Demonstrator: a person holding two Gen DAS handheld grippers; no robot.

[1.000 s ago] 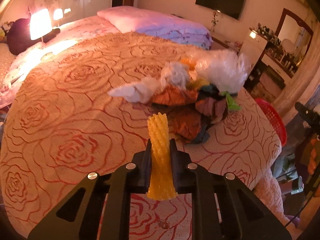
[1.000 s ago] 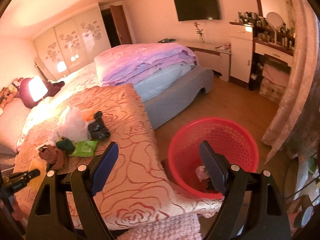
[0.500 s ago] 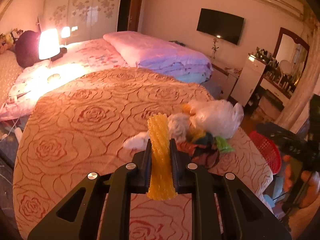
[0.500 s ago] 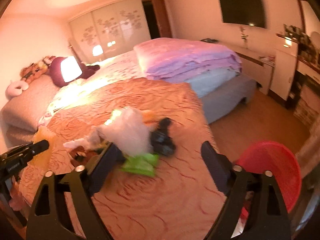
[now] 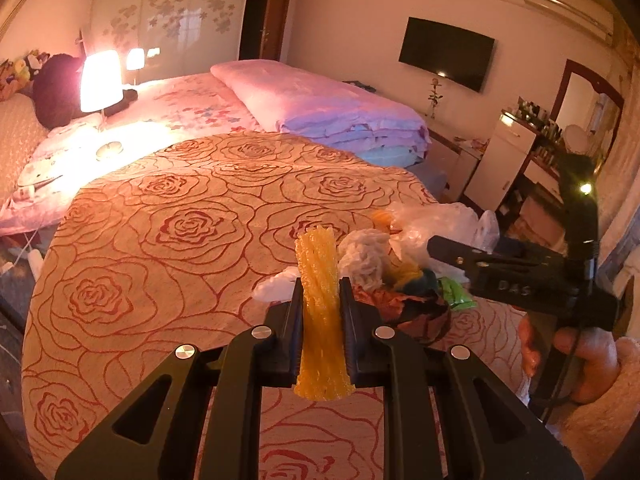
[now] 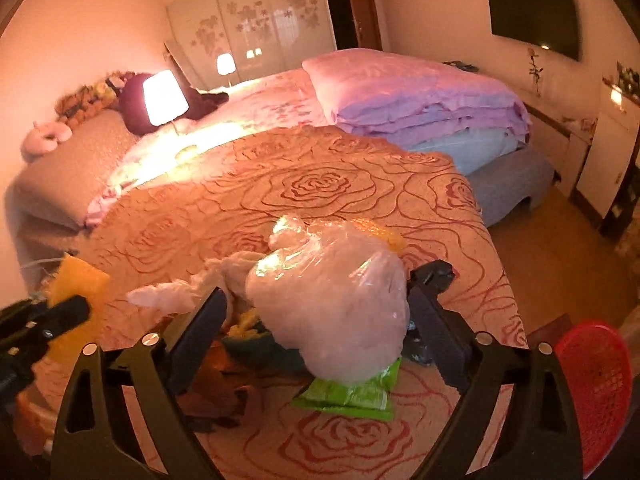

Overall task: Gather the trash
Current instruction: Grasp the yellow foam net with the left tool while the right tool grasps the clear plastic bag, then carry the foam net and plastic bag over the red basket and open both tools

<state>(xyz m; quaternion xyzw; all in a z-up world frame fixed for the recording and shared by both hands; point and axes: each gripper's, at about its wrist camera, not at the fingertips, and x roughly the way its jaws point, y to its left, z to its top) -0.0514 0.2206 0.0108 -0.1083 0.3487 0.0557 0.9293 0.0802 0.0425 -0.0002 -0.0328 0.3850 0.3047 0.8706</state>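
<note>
Only readable text — embossed letters "DAS" on the black body of the right tool (image 5: 520, 280), seen side-on in the left wrist view. The green wrapper (image 6: 352, 390) on the bed has no print that can be read, too blurred. TV, dresser bottles and wardrobe doors — nothing legible.

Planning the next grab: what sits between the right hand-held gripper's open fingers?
In the right wrist view, the clear plastic bag fills the gap of the right hand-held gripper, lying over a green packet.
</note>
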